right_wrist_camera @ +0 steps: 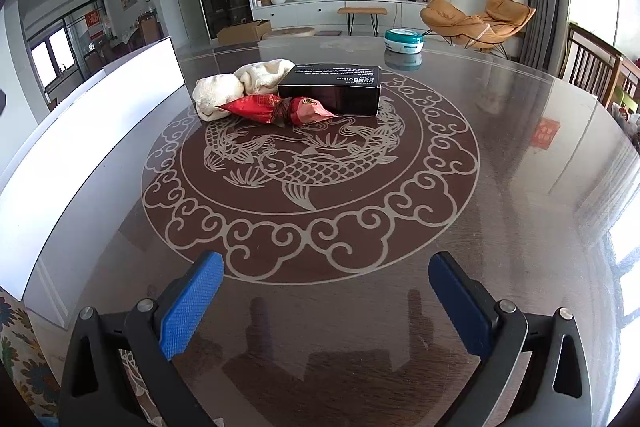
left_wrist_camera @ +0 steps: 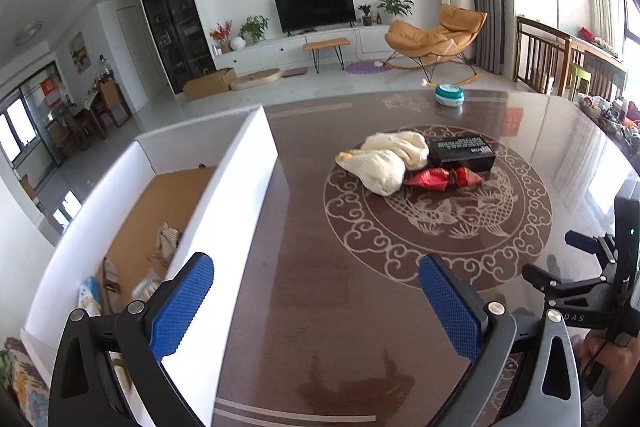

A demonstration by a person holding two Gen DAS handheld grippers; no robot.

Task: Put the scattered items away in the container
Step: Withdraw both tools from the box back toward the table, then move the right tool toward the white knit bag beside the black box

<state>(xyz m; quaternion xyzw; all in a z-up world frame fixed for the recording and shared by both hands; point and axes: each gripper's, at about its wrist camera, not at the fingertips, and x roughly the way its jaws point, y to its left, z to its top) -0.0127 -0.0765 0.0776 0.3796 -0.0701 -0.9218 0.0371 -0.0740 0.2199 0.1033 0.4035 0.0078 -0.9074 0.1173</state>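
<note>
From the left wrist, we see our left gripper point(left_wrist_camera: 316, 303), fingers spread wide and empty, straddling the white box's point(left_wrist_camera: 236, 195) near wall above the dark table point(left_wrist_camera: 320, 307). A few items already lie inside.

From the right wrist, our right gripper point(right_wrist_camera: 326, 301) hangs equally spread, facing a cream cloth point(right_wrist_camera: 240, 87), red wrapper point(right_wrist_camera: 276, 110) and black carton point(right_wrist_camera: 332, 93) clustered mid-table, a teal tub point(right_wrist_camera: 404, 41) well beyond.

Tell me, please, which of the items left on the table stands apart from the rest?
The teal round tin, alone near the far edge; the cream cloth, black box and red wrapper huddle together.
</note>
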